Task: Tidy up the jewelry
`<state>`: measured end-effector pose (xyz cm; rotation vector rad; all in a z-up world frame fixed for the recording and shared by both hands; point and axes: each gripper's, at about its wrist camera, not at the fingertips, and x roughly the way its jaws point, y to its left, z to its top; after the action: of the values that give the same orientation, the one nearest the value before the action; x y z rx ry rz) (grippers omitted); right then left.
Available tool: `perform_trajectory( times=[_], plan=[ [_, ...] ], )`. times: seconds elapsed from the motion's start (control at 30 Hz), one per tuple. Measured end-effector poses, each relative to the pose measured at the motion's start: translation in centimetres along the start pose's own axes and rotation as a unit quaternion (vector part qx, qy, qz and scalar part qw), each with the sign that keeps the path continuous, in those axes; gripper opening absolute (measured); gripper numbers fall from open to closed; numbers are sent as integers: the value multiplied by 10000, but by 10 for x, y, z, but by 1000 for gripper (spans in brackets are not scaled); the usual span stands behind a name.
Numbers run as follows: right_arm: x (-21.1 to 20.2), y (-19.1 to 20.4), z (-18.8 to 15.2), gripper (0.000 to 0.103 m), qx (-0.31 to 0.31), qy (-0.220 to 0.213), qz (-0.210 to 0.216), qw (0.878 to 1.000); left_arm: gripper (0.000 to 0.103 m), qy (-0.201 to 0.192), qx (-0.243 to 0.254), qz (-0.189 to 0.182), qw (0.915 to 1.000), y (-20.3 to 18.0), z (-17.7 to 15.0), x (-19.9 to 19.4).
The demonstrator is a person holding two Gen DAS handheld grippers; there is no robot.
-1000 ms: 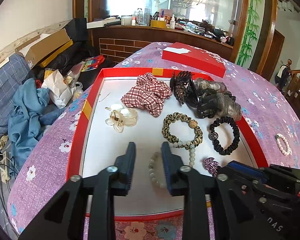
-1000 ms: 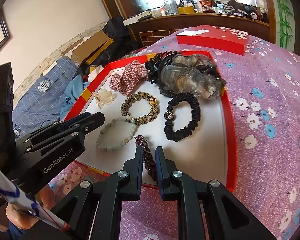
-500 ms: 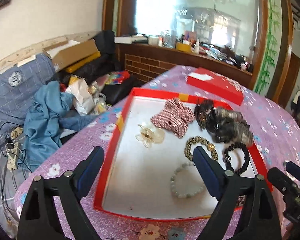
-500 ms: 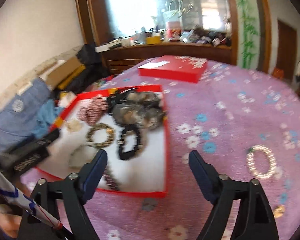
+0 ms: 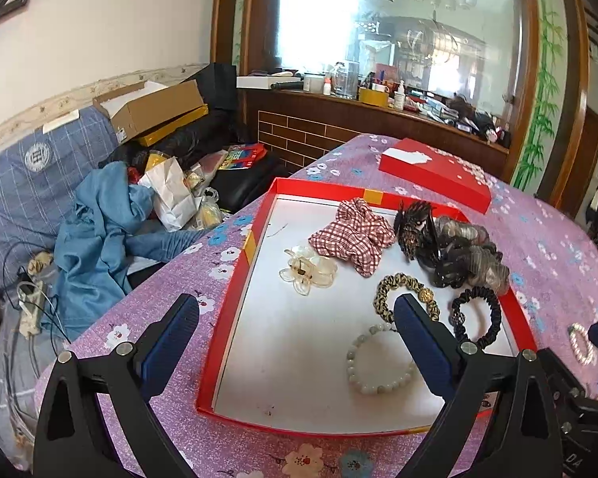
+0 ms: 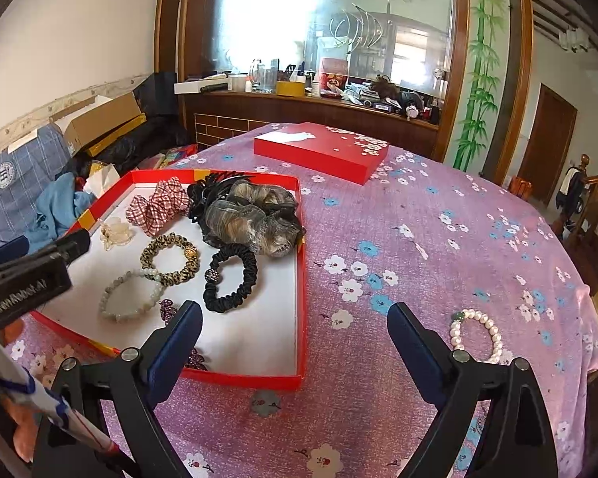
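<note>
In the left wrist view, the left gripper (image 5: pixel 295 338) fills the lower frame, its jaws just opened wide with nothing clamped, over the red tray (image 5: pixel 235 298), where a pale bead bracelet (image 5: pixel 378 362) lies at lower centre. In the right wrist view, the right gripper (image 6: pixel 295 342) likewise has just spread, empty. A pearl bracelet (image 6: pixel 478 336) lies on the purple tablecloth (image 6: pixel 438 247) at lower right, outside the tray.
</note>
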<state>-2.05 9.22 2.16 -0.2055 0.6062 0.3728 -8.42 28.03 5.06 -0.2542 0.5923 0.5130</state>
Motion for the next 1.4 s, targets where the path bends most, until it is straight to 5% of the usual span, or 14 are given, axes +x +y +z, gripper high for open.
perform_trajectory(
  times=[1.4],
  plan=[
    [7,7,-3,97,-142,165,-44,9998,98,63,220,938,9953,-8,-2,-2]
  ],
)
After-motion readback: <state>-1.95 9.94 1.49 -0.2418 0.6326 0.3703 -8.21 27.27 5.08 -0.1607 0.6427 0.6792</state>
